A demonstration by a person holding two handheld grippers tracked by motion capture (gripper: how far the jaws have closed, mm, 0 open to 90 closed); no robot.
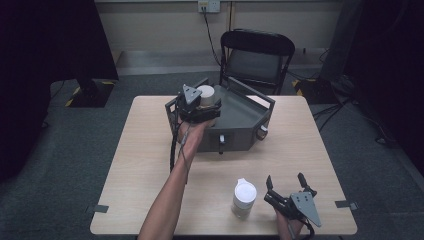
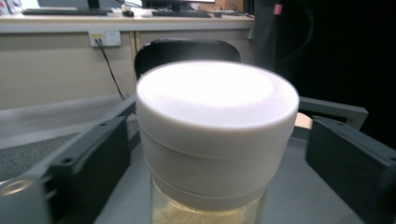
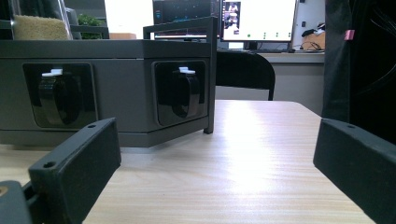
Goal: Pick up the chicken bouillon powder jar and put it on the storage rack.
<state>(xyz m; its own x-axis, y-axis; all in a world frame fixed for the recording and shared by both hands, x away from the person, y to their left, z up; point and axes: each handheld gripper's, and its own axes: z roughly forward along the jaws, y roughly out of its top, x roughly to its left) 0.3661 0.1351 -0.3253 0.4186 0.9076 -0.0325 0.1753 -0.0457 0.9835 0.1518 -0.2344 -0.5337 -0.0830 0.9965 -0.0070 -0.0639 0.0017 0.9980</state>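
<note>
Left claw (image 1: pixel 206 111) straddles a white-lidded jar (image 1: pixel 206 96) inside the grey tray (image 1: pixel 240 117), grip uncertain; right claw (image 1: pixel 286 186) spread beside another jar (image 1: pixel 244 197), lower centre.

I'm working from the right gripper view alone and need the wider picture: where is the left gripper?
Observer: The left gripper is over the grey tray, with its jaws on either side of a white-lidded jar.
Operator: Is there anything near my gripper that I could knock?
Observer: Yes. A second jar stands on the table, just left of the right gripper and apart from its open jaws.
</note>
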